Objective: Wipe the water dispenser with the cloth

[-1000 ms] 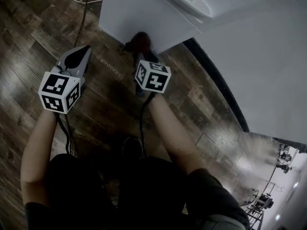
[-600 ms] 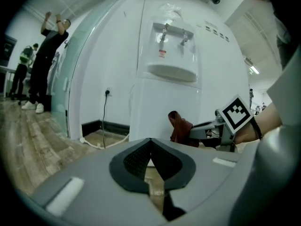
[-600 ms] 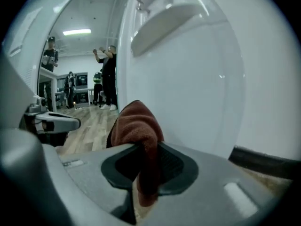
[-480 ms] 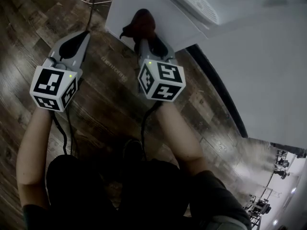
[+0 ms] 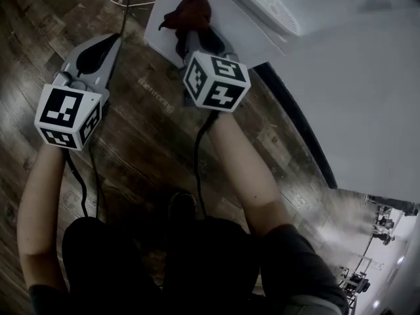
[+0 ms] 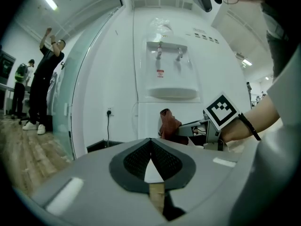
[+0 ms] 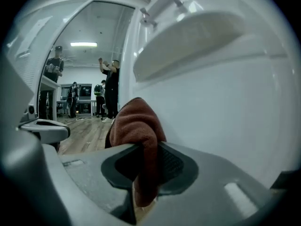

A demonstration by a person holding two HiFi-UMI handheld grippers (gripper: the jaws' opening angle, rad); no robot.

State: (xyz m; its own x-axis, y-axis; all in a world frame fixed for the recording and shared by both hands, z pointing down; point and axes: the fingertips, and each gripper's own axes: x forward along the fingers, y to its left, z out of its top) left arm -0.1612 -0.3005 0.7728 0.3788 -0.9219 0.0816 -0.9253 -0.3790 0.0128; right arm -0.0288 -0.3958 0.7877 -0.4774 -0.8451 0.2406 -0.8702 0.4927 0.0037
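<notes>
The white water dispenser (image 5: 216, 12) stands ahead; the left gripper view shows its two taps and drip tray (image 6: 170, 92). A reddish-brown cloth (image 5: 190, 13) is pinched in my right gripper (image 5: 192, 35) and pressed against the dispenser's lower front panel (image 7: 225, 107). In the right gripper view the cloth (image 7: 138, 126) bulges out between the jaws, below the drip tray (image 7: 197, 36). My left gripper (image 5: 98, 54) hovers over the floor to the left, shut and holding nothing. From its own camera, the left gripper (image 6: 151, 160) has its pads together, and the cloth (image 6: 168, 125) shows beyond.
Dark wooden plank floor (image 5: 151, 143) lies below. A power cable (image 5: 121, 5) runs along the floor beside the dispenser, and a wall socket (image 6: 109, 111) sits left of it. A white wall (image 5: 367, 97) is at right. People (image 6: 47, 74) stand far off to the left.
My right gripper has slid the cloth upward along the dispenser's front panel. The left gripper has drifted slightly up and left.
</notes>
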